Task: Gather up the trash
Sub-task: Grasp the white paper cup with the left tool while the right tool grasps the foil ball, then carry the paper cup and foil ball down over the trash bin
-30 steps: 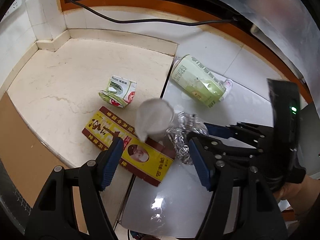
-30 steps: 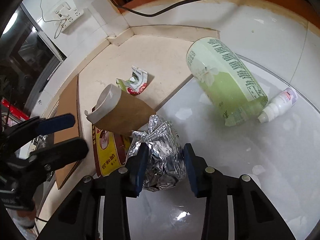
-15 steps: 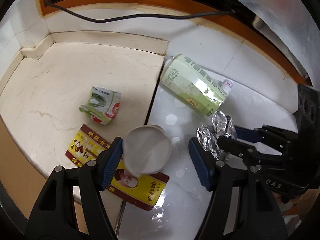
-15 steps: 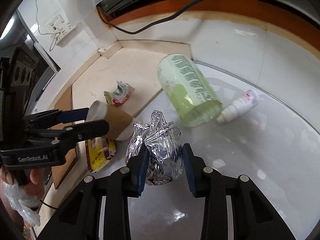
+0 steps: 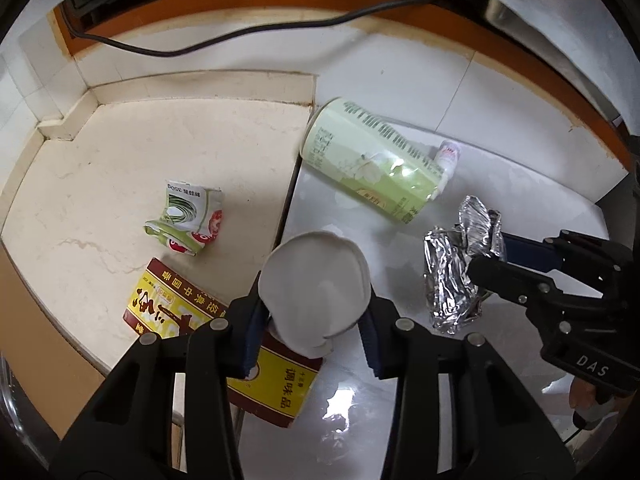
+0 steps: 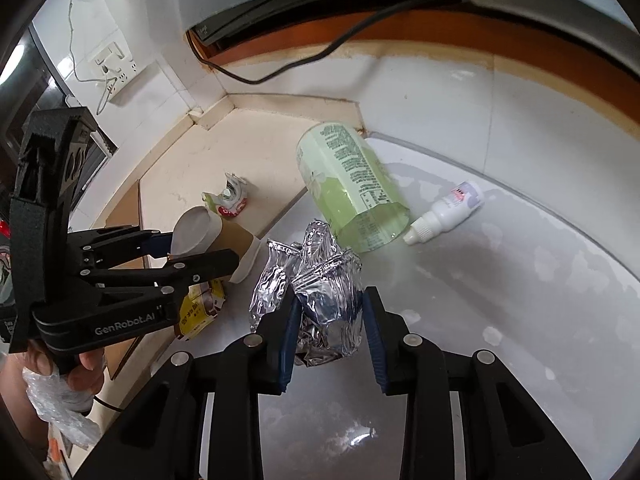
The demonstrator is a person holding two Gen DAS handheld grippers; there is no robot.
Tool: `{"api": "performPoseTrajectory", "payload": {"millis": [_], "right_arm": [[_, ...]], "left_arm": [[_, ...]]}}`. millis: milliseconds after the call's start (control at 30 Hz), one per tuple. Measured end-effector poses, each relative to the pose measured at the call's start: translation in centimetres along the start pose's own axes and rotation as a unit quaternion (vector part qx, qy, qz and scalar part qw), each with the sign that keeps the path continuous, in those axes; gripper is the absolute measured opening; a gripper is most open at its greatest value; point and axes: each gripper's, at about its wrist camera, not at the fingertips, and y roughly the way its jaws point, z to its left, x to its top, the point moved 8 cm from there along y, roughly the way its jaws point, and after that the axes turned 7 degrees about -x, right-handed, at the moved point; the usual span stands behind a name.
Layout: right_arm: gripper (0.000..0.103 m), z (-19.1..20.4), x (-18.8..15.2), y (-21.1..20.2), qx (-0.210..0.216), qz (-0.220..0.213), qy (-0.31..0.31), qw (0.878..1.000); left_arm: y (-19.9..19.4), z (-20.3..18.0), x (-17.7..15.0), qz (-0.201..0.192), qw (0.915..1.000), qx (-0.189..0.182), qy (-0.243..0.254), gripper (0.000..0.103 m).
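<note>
Two pieces now gripped. Left gripper (image 5: 312, 332) jaws have just been closing and now pinch the paper cup (image 5: 314, 288) above the seasoning box (image 5: 208, 328); right gripper (image 6: 330, 332) clamps the foil wad (image 6: 320, 292), raised off the counter (image 6: 520, 300) since a second ago (bag not visible).

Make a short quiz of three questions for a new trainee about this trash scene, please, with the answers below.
1. True or false: the left gripper has its fingers around the paper cup.
2. What does the right gripper hold? A) green can B) crumpled foil C) white bottle
3. Fill in: the small white bottle lies beside the ____ can.

Key: 1 true. 2 B, the crumpled foil. 3 green.
</note>
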Motion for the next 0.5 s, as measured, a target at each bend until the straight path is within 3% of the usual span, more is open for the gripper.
{"api": "performPoseTrajectory", "payload": {"millis": [500], "right_arm": [[0.03,1.2,-2.1,-10.3,-0.058,-0.069,-0.006,0.996]], "left_arm": [[-9.2,-4.1,-2.0,-0.064,0.997,-0.036,0.026,0.037]]}}
